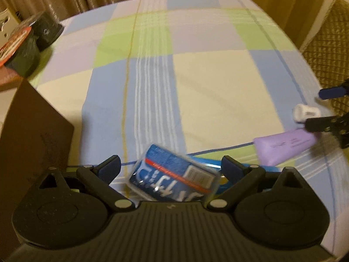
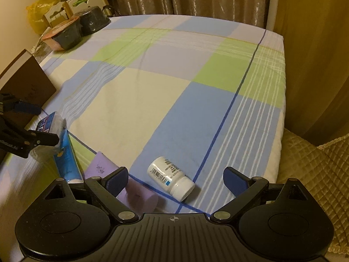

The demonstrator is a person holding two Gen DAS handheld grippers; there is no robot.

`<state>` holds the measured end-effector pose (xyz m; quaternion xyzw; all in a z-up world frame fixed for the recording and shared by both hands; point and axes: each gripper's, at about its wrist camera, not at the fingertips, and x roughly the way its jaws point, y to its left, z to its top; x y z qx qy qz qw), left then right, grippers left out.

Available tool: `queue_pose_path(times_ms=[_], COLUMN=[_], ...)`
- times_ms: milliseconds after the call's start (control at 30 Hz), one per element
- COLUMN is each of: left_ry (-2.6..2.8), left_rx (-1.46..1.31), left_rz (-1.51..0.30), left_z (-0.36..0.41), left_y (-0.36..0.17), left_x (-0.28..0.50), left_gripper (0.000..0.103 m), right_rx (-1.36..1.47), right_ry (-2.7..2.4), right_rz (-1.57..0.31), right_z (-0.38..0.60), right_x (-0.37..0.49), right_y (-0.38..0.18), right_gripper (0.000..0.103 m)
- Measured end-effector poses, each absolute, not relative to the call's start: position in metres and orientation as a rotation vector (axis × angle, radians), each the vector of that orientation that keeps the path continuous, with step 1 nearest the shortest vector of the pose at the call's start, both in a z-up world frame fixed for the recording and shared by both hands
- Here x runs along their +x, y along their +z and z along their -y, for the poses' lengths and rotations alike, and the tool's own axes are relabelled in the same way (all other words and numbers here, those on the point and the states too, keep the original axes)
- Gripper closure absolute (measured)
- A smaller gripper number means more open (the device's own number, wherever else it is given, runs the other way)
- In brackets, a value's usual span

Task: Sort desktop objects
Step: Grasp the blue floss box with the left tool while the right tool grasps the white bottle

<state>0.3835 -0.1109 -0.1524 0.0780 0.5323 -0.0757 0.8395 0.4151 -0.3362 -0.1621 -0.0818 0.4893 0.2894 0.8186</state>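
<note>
Blue and glossy, the pack (image 1: 174,174) lies tilted just ahead of the left gripper (image 1: 171,167), between its wide-spread jaws and touching neither. It looks like a film-wrapped soft pack: light, yielding, probably slippery, so a hold across its short sides near the middle seems safest. A blue tube (image 1: 220,168) lies partly under it. To the gripper's right lies a purple tube (image 1: 285,146), and beyond that the white bottle (image 1: 305,112), close by the right gripper's fingers (image 1: 331,92). A brown box (image 1: 32,131) stands at the left.

In the right wrist view, the right gripper (image 2: 176,178) is also spread wide and holds nothing. The bottle (image 2: 170,178) lies on its side on the checked cloth (image 2: 196,76), between the jaws and nearer the left one, cap toward the camera. Hard, smooth plastic: stiff, likely light, apt to roll. Gripping across the body rather than the cap should hold best. The purple tube (image 2: 139,196) lies touching or just under the left jaw; which one I cannot tell.
</note>
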Motion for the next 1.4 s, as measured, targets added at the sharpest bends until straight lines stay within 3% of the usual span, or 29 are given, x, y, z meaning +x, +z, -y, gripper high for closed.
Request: queue_pose_path(times_ms=[267,300,333,600,767,833,933,1200,1400], left_ry=[-0.126,-0.124,-0.118,-0.171,-0.303,-0.289,-0.245,-0.138,-0.180], left_rx=[0.143,0.143,0.143,0.196,0.397,0.387,0.268,0.059,0.131], left_rz=[-1.119,-1.118,-1.118,-1.075,-0.983,-0.992,-1.022,-1.154,-1.111], left_z=[0.080,0.078,0.075,0.077,0.098,0.097,0.087,0.070,0.081], left_y=[-0.157,-0.156,-0.156,-0.155,-0.154,-0.154,-0.149,-0.162,-0.164], left_x=[0.368,0.366,0.364,0.340,0.306,0.303,0.308,0.317,0.321], left_gripper=[0.009,0.009,0.009,0.012,0.025,0.025,0.025,0.025,0.047], right_rx=[-0.191,-0.197,-0.204,-0.352,-0.413,-0.414,-0.414,-0.406,-0.422], right_ry=[0.644,0.645,0.651,0.679,0.705,0.707,0.716,0.688,0.680], right_rz=[-1.036,-1.037,-1.044,-1.023,-1.010,-1.012,-1.017,-1.024,-1.029], right_z=[0.335,0.334,0.333,0.322,0.320,0.319,0.314,0.307,0.301], right_x=[0.423,0.424,0.426,0.422,0.411,0.408,0.402,0.395,0.396], right_y=[-0.169,-0.170,-0.172,-0.176,-0.175,-0.176,-0.174,-0.174,-0.174], right_gripper=[0.007,0.011,0.025,0.029,0.053,0.059,0.076,0.076,0.076])
